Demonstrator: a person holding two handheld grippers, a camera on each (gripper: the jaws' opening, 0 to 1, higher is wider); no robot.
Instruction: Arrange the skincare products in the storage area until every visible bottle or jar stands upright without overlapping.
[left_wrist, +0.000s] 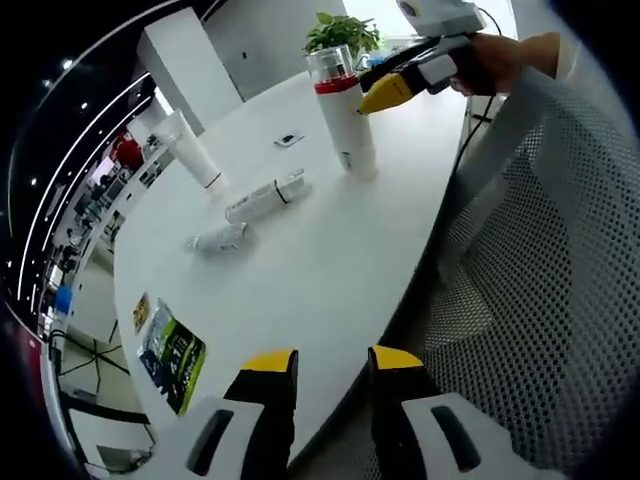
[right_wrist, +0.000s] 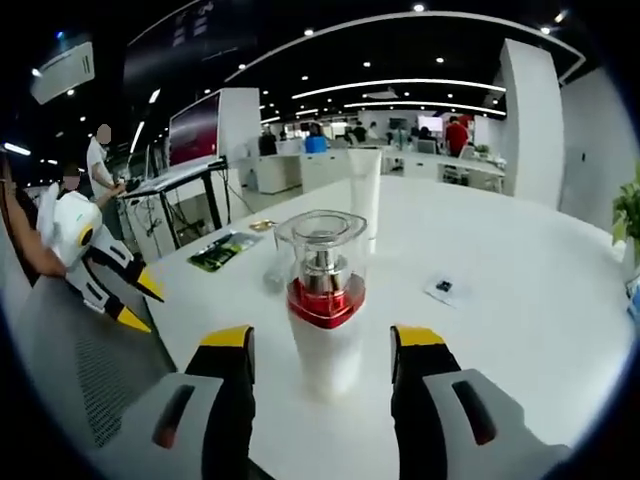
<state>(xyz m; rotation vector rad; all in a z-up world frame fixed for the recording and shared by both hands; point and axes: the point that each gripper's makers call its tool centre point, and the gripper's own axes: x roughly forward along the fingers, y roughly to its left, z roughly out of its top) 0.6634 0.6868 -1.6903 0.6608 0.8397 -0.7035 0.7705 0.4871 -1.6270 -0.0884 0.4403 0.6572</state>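
A tall white bottle with a red band and a clear cap stands upright on the white table. My right gripper is open, its jaws on either side of the bottle with gaps on both sides. The left gripper view shows the same bottle with the right gripper beside its red band. A white tube stands on its cap farther back. Two white items lie flat: a longer one and a smaller one. My left gripper is open and holds nothing, at the table's near edge.
A grey mesh chair stands against the table edge. On the table lie a green brochure and a small card. A potted plant is at the far side. People and desks fill the room behind.
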